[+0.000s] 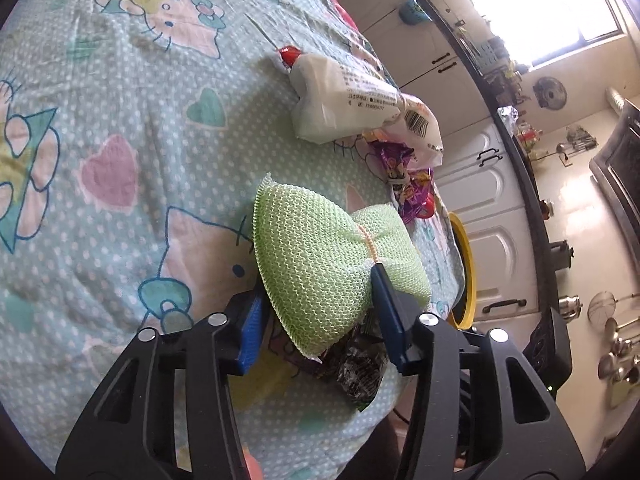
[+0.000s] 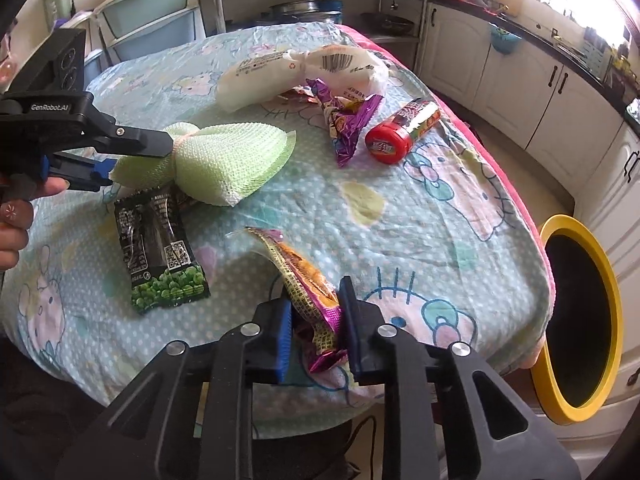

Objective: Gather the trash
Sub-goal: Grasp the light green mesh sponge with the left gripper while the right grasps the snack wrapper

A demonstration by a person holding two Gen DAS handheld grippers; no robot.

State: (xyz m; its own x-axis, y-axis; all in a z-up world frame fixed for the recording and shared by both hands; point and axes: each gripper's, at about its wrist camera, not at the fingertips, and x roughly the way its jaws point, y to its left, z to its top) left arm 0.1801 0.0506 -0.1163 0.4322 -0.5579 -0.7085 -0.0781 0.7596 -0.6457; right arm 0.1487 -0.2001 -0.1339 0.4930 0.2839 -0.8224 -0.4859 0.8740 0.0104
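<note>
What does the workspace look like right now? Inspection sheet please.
Surface: table under a cartoon-print cloth.
Job's things: green mesh pad; orange-purple wrapper; pea packet; white bag; purple wrapper; red-capped can; yellow-rimmed bin beside the table.
Clutter: nothing seen beyond the trash.
Grippers: left gripper shut on the green mesh pad; right gripper shut on the orange-purple wrapper.
Cables: a dark cable under the table edge.
Surroundings: kitchen cabinets, counter, bright window.
</note>
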